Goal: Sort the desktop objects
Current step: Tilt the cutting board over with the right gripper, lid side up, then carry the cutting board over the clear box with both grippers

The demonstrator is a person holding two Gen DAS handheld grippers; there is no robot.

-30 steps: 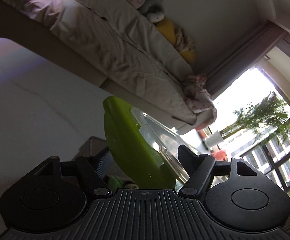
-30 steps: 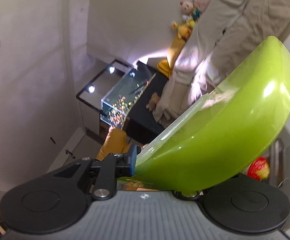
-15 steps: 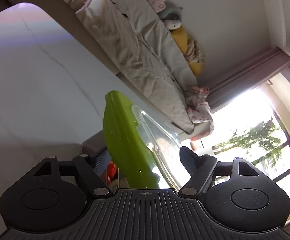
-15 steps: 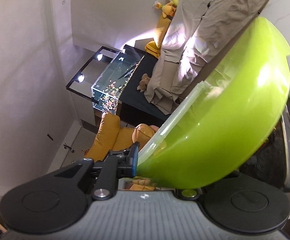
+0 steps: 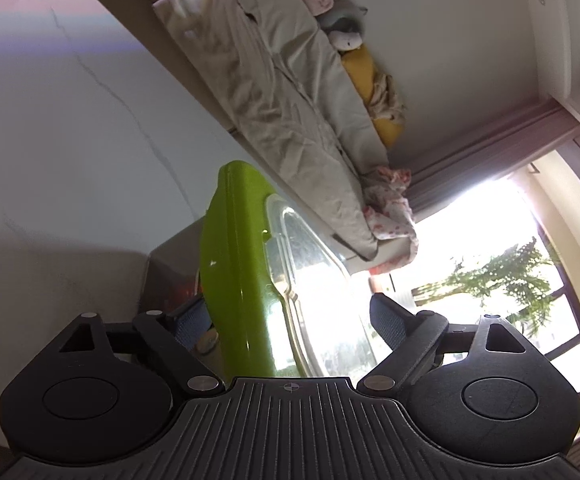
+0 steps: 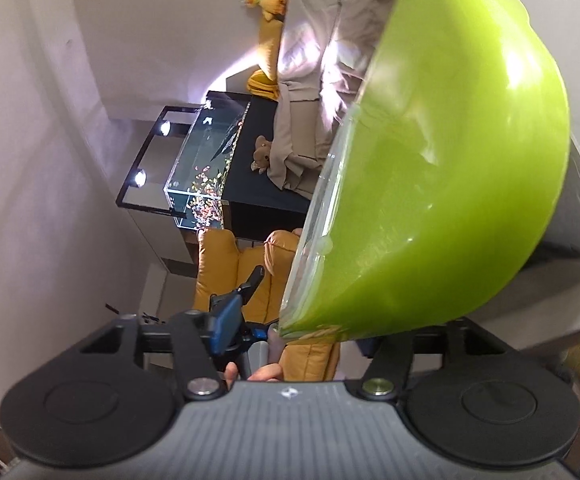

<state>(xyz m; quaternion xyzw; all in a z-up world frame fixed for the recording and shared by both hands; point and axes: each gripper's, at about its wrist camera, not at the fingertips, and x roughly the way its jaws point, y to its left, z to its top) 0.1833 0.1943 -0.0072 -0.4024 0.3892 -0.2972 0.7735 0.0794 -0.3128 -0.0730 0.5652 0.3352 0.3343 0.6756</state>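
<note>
**Green container tipped on edge between both grippers**

The white marble tabletop (image 5: 70, 140) filled the left of the left wrist view, with a bed under beige bedding (image 5: 274, 92) beyond it. The lime-green container (image 5: 238, 280) with its clear lid (image 5: 309, 280) stood on edge, long axis running away from the camera, lid face turned right toward the window (image 5: 501, 264). In the right wrist view the container (image 6: 449, 184) showed its rounded underside, lid rim facing left toward the aquarium (image 6: 206, 176).

The left gripper (image 5: 290, 320) was wide open; its left pad sat just beside the green wall, while the right pad stood apart from the lid. The right gripper (image 6: 293, 320) was also spread, its blue left pad clear of the rim; whether the hidden right finger touched the container could not be determined.
</note>
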